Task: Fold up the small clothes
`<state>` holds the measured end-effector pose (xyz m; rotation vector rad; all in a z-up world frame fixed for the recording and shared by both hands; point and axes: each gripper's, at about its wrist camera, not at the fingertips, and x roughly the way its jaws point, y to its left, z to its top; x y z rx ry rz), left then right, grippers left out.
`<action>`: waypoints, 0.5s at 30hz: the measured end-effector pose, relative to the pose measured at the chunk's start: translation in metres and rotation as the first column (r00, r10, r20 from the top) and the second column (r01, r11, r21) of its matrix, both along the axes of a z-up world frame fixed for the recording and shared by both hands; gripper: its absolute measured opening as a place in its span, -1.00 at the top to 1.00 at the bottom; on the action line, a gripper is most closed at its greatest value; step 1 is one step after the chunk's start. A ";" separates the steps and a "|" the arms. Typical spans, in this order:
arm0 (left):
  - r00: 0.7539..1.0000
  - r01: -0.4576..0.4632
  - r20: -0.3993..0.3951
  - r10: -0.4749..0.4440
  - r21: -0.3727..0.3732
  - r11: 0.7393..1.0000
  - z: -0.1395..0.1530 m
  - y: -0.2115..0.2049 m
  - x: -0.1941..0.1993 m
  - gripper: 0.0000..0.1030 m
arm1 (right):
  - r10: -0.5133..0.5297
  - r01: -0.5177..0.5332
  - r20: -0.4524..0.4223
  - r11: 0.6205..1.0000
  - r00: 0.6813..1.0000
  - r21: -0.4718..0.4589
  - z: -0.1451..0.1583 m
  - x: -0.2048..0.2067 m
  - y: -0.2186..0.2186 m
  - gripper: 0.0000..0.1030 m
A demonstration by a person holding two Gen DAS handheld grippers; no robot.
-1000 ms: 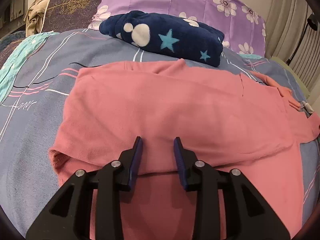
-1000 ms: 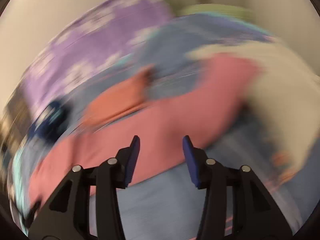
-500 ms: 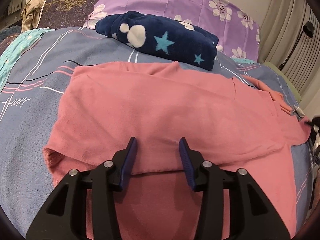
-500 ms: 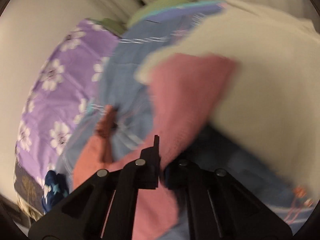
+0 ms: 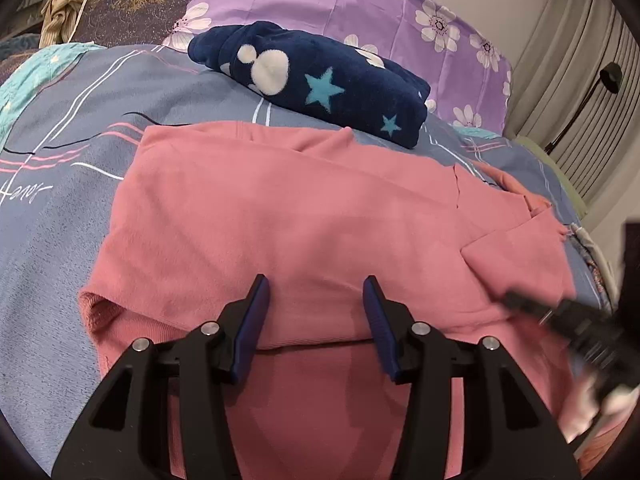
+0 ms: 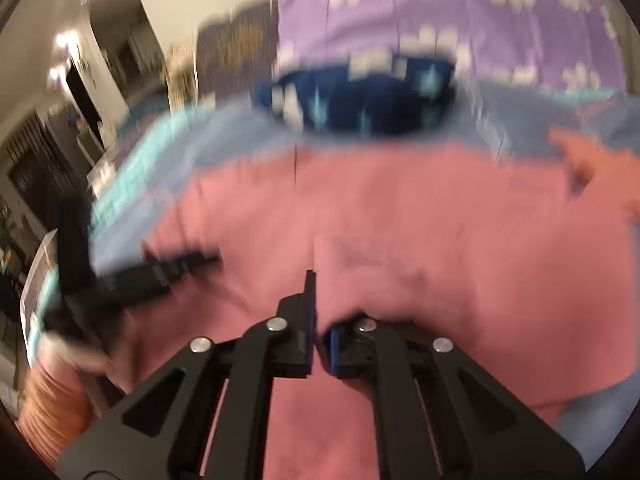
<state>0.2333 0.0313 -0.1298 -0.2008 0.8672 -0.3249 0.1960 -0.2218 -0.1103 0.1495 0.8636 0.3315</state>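
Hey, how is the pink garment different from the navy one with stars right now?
The pink garment lies spread wide across the bedspread, only partly folded; the navy star garment sits as a compact folded bundle. The pink one is plain; the navy one has white spots and blue stars. The pink one is nearest the tongs, with the right tongs shut on a fold of it; the navy one lies untouched near the purple pillow. Both rest on the bed.
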 end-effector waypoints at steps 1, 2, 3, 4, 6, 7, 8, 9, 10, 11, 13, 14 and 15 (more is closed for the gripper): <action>1.000 0.000 -0.001 0.000 -0.003 1.000 0.000 0.000 0.000 0.02 | 0.000 0.000 -0.042 1.000 0.999 0.011 -0.012 0.001 -0.005 0.77; 1.000 0.001 -0.001 -0.001 -0.003 1.000 0.000 0.000 0.000 0.02 | 0.002 0.000 -0.057 1.000 0.998 0.029 -0.015 0.000 -0.010 0.74; 1.000 0.003 0.000 -0.003 -0.003 1.000 0.000 0.000 0.000 0.01 | 0.005 -0.002 -0.059 0.999 0.998 0.050 -0.016 -0.003 -0.012 0.58; 1.000 0.004 0.000 -0.004 0.000 1.000 0.000 -0.001 0.000 0.00 | 0.002 0.003 -0.059 0.997 0.998 0.075 -0.011 -0.007 -0.017 0.30; 1.000 0.006 0.001 -0.006 0.004 1.000 0.000 -0.001 0.000 -0.01 | -0.020 0.025 -0.047 0.994 0.999 0.110 -0.005 -0.016 -0.029 0.08; 1.000 0.007 0.001 -0.007 0.005 1.000 0.000 -0.001 0.000 -0.02 | -0.034 0.040 -0.048 0.991 0.998 0.131 -0.002 -0.019 -0.034 0.08; 1.000 0.008 0.002 -0.008 0.007 1.000 0.000 -0.002 0.000 -0.02 | -0.046 0.054 -0.056 0.986 0.997 0.160 -0.001 -0.019 -0.041 0.08; 1.000 0.008 0.002 -0.008 0.008 1.000 0.000 -0.002 0.000 -0.02 | -0.057 0.068 -0.063 0.980 0.996 0.187 0.000 -0.017 -0.048 0.08; 1.000 0.008 0.002 -0.008 0.008 1.000 0.000 -0.002 0.000 -0.02 | -0.091 0.108 -0.082 0.967 0.992 0.229 0.000 -0.015 -0.059 0.08; 1.000 0.008 0.002 -0.008 0.007 1.000 0.000 -0.002 0.000 -0.02 | -0.131 0.152 -0.100 0.954 0.986 0.257 0.000 -0.011 -0.064 0.08; 1.000 0.008 0.002 -0.008 -0.005 1.000 0.000 -0.001 0.000 -0.02 | -0.218 0.248 -0.130 0.920 0.967 0.303 -0.001 0.002 -0.071 0.09; 1.000 0.009 0.001 -0.009 -0.015 1.000 -0.001 0.001 0.000 -0.02 | -0.198 0.220 -0.100 0.921 0.975 0.320 0.004 0.002 -0.065 0.10; 1.000 0.009 0.000 -0.009 -0.032 0.999 -0.001 0.003 0.000 -0.02 | -0.138 0.148 -0.054 0.933 0.989 0.328 0.010 0.001 -0.055 0.10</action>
